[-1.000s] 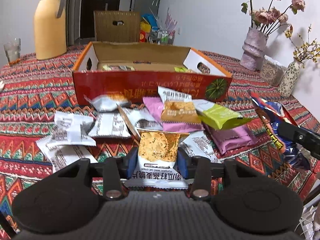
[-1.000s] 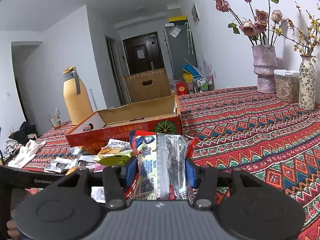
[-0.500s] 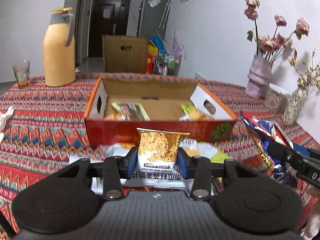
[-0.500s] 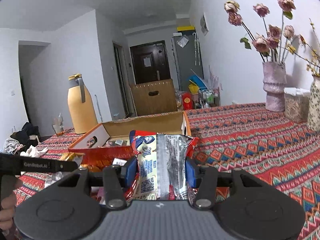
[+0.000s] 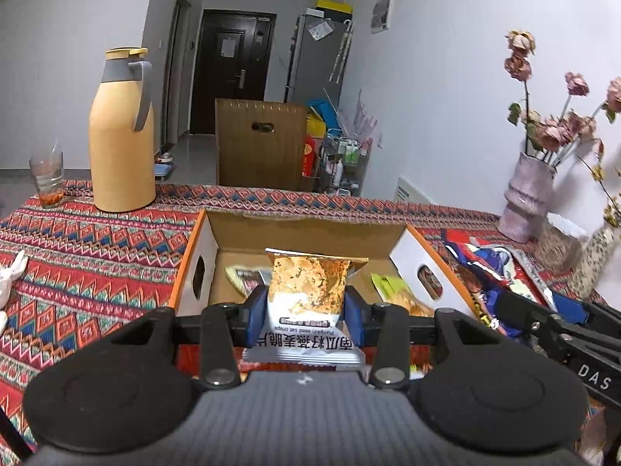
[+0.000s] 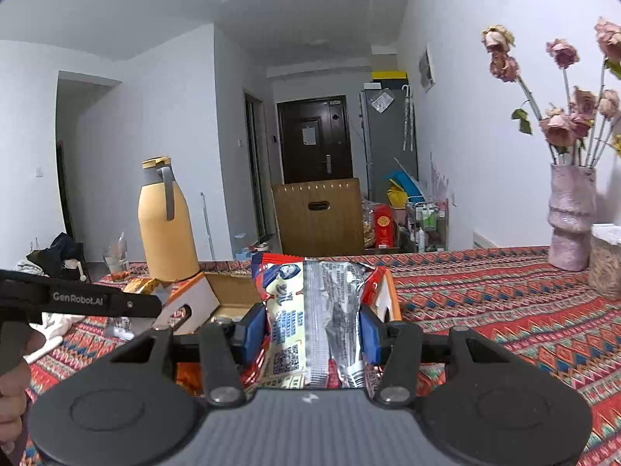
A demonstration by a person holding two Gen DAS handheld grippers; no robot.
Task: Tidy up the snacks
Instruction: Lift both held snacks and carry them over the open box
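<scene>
Left claw [image 5: 306,320] pinches an oat crisp packet [image 5: 308,306] by its side edges, long axis upright, print upside down, held above the near wall of the open cardboard box [image 5: 436,272]. Right claw [image 6: 312,332] clamps a red, blue and silver snack bag [image 6: 310,310] upright just over the box's right end. Patterned table [image 6: 504,310] lies bare to the right; vase [image 6: 570,217] at far edge.

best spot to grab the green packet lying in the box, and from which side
Take the green packet by its near crimped end, coming straight down from above. It lies flat on the floor of the cardboard box, close to the right-hand wall, so a sideways approach would be blocked by that wall. A flat pouch likely offers only its sealed edge to pinch.
</scene>
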